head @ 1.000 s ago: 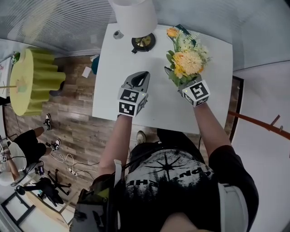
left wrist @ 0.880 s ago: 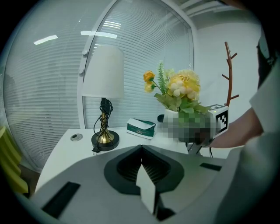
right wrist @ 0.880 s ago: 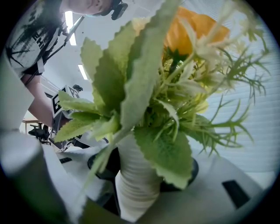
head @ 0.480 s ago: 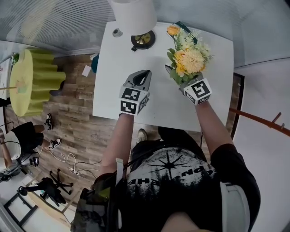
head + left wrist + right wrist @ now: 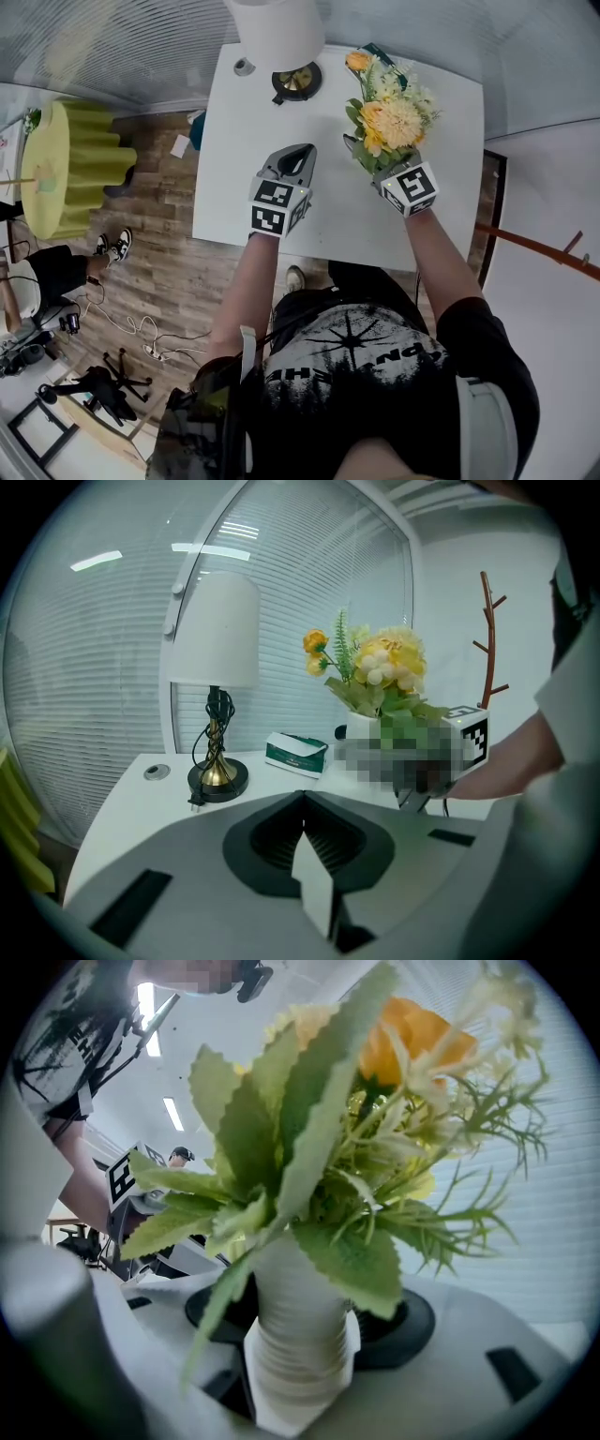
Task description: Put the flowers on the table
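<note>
Over the white desk (image 5: 239, 173) it all played out. The right claw (image 5: 302, 1349) was opening, and the ribbed white vase (image 5: 295, 1288) stood right between its pads (image 5: 249, 1372), which lay close against the vase's sides. The flowers (image 5: 389, 117) — yellow and orange heads among green leaves — rose upright from that vase, above the desk's far right part. Whether the vase's foot touched the desktop could not be told; the claw and the leaves hid it. Across to the left claw (image 5: 298, 157): pressed together with nothing in it, it hovered over the middle of the desk, well apart from the flowers. Beyond it a lamp (image 5: 214, 630) stood near the far edge — brass foot, white shade — and a green-and-white box (image 5: 296, 754) lay between lamp and vase.
</note>
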